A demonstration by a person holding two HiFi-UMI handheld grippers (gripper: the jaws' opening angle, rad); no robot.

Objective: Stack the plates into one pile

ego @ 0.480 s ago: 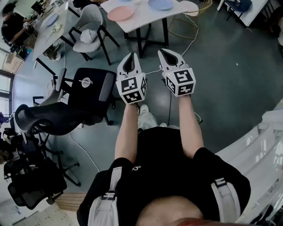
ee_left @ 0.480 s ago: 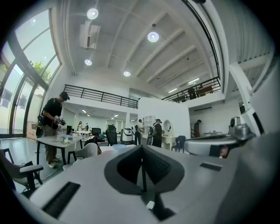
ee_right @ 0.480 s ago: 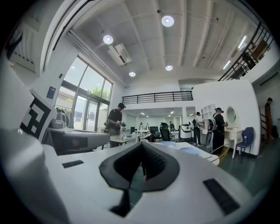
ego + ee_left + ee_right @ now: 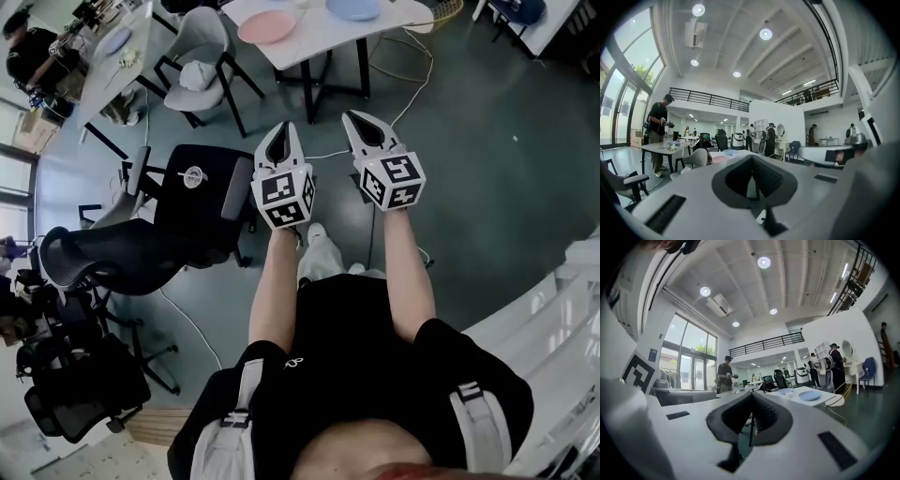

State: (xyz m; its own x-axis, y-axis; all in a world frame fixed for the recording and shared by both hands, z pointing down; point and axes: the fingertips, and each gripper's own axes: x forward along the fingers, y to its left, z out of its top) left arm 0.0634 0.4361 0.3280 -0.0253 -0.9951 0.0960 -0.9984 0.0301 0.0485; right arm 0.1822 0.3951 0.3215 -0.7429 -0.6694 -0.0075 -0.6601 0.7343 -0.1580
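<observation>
A pink plate (image 4: 265, 28) and a blue plate (image 4: 352, 9) lie on a white table (image 4: 309, 45) at the top of the head view, well ahead of me. My left gripper (image 4: 279, 133) and right gripper (image 4: 360, 120) are held side by side over the grey floor, pointing level toward that table, both shut with nothing between the jaws. Past its closed jaws (image 4: 752, 159), the left gripper view shows the pink plate (image 4: 722, 159) and a blue plate (image 4: 730, 152) far off. In the right gripper view, blue plates (image 4: 809, 395) lie beyond the closed jaws (image 4: 752, 397).
Black office chairs (image 4: 183, 202) stand at my left, and a grey chair (image 4: 202, 47) stands beside the table. A second table (image 4: 112, 56) with a person (image 4: 33, 52) is far left. A gold wire chair (image 4: 427, 14) sits behind the table. White railing (image 4: 562, 309) runs on my right.
The table, plates and both grippers show slightly lower in the head view, as the view has shifted. Both grippers stay shut and side by side.
</observation>
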